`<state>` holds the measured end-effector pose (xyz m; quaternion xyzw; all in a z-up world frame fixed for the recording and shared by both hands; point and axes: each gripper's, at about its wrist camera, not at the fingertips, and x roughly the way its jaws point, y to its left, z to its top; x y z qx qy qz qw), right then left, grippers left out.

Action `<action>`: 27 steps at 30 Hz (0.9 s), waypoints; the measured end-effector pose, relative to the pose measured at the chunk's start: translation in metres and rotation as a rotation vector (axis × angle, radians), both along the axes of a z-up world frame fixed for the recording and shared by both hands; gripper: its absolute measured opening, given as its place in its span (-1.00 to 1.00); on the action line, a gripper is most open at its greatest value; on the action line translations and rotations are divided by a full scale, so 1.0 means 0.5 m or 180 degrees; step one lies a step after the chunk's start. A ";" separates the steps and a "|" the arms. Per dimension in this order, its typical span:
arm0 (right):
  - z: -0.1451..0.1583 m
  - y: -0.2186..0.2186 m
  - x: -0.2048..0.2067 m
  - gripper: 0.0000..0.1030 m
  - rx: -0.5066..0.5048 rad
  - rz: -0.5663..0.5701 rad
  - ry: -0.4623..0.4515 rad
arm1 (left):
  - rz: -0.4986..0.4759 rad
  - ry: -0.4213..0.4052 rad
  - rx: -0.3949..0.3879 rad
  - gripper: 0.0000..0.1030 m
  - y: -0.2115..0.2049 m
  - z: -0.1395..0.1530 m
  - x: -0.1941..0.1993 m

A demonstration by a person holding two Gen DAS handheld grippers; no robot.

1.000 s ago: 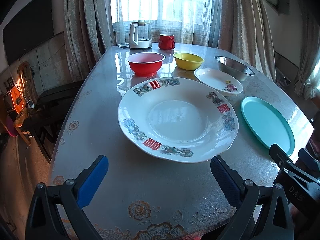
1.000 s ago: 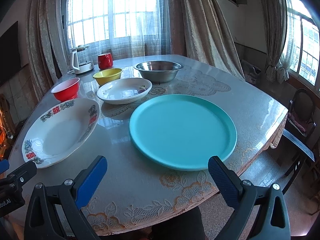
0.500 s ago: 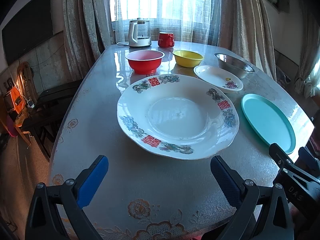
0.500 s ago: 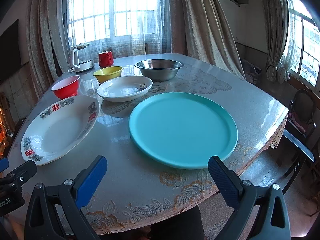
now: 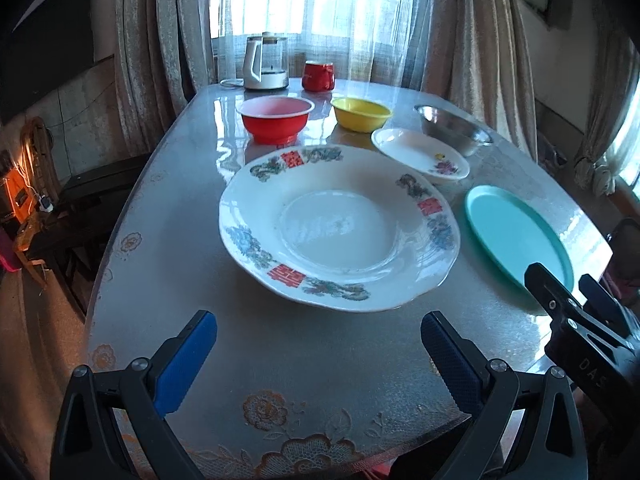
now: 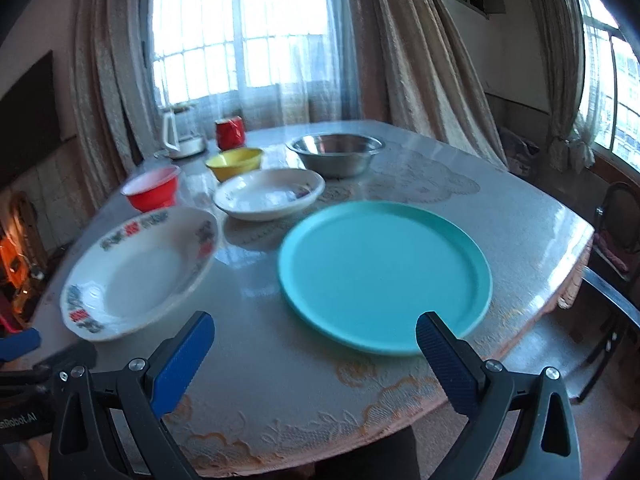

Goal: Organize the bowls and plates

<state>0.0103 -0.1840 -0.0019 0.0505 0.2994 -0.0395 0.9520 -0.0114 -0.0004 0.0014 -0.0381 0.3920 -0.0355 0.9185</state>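
red bowl (image 5: 275,118), yellow bowl (image 5: 362,113), steel bowl (image 5: 452,128), small white plate (image 5: 420,154), large floral plate (image 5: 338,226), teal plate (image 5: 516,236), all upright, unstacked.

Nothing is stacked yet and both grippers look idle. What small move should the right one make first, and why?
Probably ease the open right gripper forward to the teal plate's near rim: it lies directly ahead, flat and apart from the other dishes.

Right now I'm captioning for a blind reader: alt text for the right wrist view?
Open tongs hover at the table edge before a teal plate. Left sits a patterned white dish; behind are a small white plate, red, yellow and steel bowls.
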 end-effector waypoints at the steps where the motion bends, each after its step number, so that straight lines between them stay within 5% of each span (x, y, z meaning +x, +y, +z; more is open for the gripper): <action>1: 0.004 0.000 -0.001 0.99 0.0017 0.0024 -0.0055 | -0.0002 -0.0046 -0.0056 0.99 0.005 0.005 -0.003; 5: 0.016 -0.013 0.002 0.99 0.0223 0.0114 -0.0272 | 0.0000 -0.0169 -0.0296 0.99 0.021 0.018 -0.014; 11: 0.007 -0.003 0.016 0.99 0.0128 0.0234 -0.0158 | -0.0115 -0.0113 -0.0906 0.99 0.051 -0.001 -0.013; 18: 0.005 0.011 0.023 0.98 0.0153 0.0419 -0.0176 | 0.0446 -0.0241 -0.0525 1.00 0.078 0.010 -0.010; 22: -0.001 0.010 0.030 0.94 0.0241 0.0491 -0.0157 | 0.0478 -0.0233 -0.0218 0.99 0.095 0.004 0.012; 27: -0.006 -0.013 0.041 0.82 0.0345 0.0473 -0.0092 | 0.0330 -0.0201 -0.0391 0.99 0.083 0.008 0.017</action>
